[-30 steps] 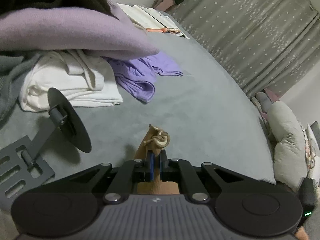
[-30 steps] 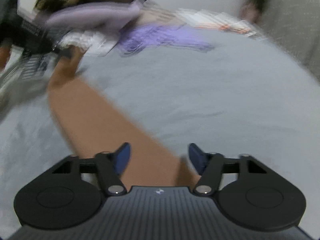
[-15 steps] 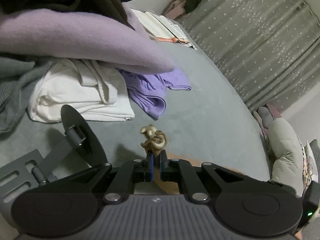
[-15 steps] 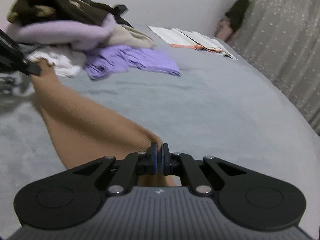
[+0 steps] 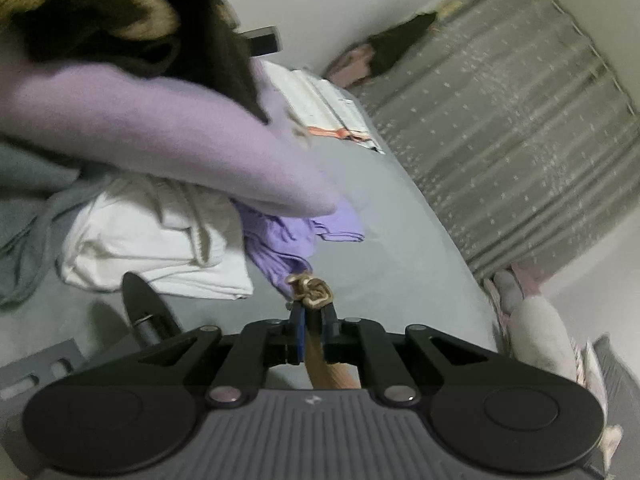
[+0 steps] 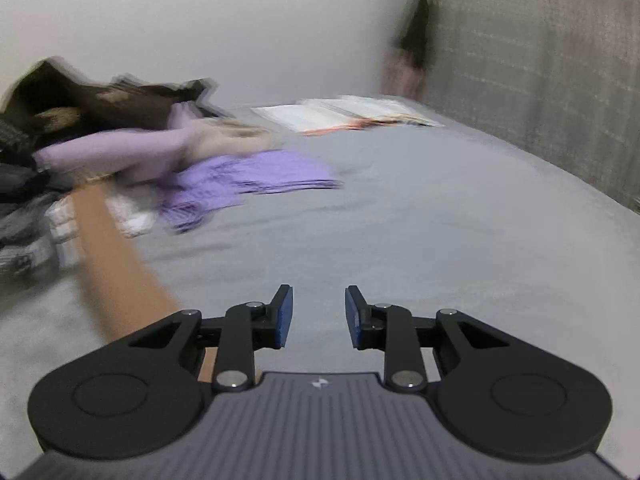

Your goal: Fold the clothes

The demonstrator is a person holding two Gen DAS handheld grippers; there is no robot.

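Between the closed jaws of the left gripper, a bunched, knotted end of a tan garment is pinched, and the rest of the cloth is seen trailing back beneath the tool. From the right wrist view the same tan garment is seen as a long ribbed strip running from about 7 o'clock up toward 10 o'clock over the grey bed. The right gripper is held with its jaws parted fairly wide, and nothing is held between them; the tan strip lies just to the left of its left finger.

At 10 o'clock from both grippers a heap of other clothes is piled: a lilac sweater, a white garment and a purple top.

The garment is judged to be light, soft and stretchy, so it can be expected to sag, twist and slide on the bed rather than hold any shape. A pinch on a bunched end is judged secure but poor for a neat fold. A flat hold on an edge or corner at the free end would be better taken by the right jaws, so that the cloth can be drawn taut between the two grips. Much of the right view is blurred, so the far end of the garment cannot be made out.
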